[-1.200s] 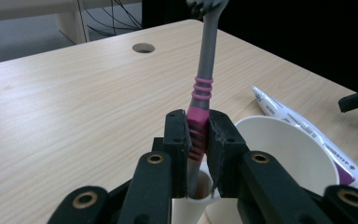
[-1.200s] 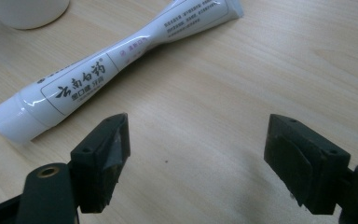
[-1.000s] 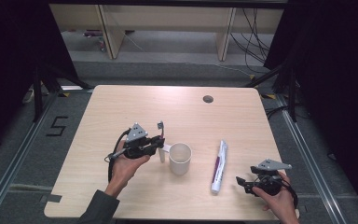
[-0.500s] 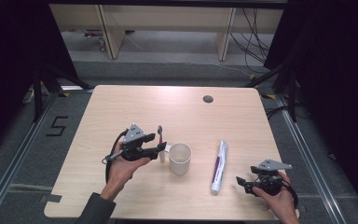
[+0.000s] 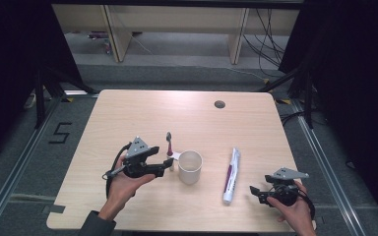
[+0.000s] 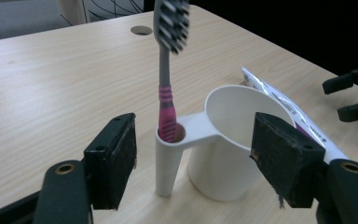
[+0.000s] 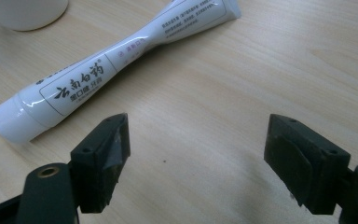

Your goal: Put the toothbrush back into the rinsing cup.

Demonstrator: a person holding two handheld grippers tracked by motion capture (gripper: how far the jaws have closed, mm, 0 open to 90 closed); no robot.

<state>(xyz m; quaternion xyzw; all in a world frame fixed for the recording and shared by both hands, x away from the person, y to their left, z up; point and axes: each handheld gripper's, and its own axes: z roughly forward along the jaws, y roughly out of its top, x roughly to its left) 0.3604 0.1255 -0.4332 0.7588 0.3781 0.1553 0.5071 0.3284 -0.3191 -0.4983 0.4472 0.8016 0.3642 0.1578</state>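
This looks like a lab set up for recording. Beyond the left tool, a plain wooden desk with a cable hole stands on grey carpet inside black curtains. Metal rails flank it, and a taped "5" marks the floor to its left.

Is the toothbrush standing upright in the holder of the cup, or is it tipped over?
Upright. The toothbrush stands with its handle in the small tube beside the cup, bristles at the top.
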